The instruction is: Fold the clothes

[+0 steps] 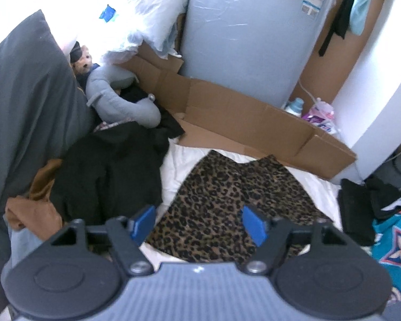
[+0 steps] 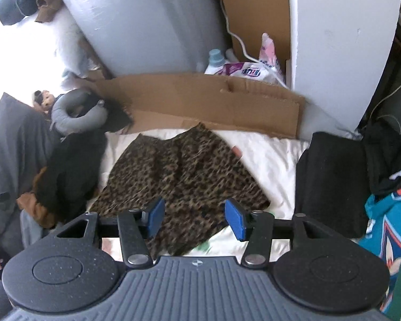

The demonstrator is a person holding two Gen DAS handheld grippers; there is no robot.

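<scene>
A leopard-print garment lies spread flat on the white bed sheet; it also shows in the right wrist view. My left gripper is open and empty, hovering just above the garment's near edge. My right gripper is open and empty, above the garment's near right part. Neither gripper touches the cloth.
A heap of black and brown clothes lies left of the garment. A folded black stack sits to the right, beside teal fabric. Flattened cardboard and a wrapped grey mattress stand behind. A grey neck pillow lies at the back left.
</scene>
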